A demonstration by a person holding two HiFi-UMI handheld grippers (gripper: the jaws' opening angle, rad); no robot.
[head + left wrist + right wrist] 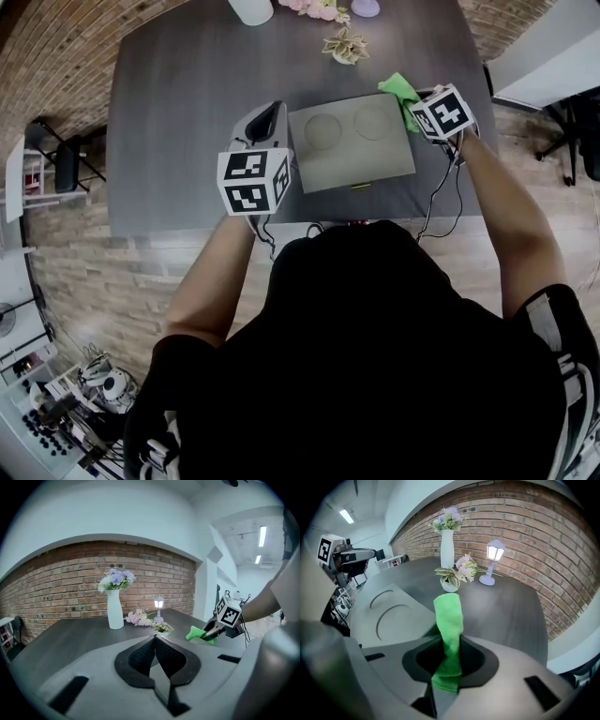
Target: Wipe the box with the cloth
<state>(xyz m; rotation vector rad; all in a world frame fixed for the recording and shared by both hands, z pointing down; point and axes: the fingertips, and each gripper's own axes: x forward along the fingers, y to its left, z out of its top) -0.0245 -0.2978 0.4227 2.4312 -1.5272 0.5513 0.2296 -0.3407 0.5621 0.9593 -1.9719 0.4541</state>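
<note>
The right gripper point(448, 666), at the far right corner of the box point(352, 141), has its fingers point(479, 662) pinched on the cloth point(449, 618); the left gripper point(157, 663), beside the box's left edge, is closed on nothing; the cloth looks soft, light and floppy, best held bunched.

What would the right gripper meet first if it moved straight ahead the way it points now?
Probably the small potted plant, which sits right ahead of the right gripper, beyond the green cloth it holds. The white vase stands further back. Depth is hard to judge.
</note>
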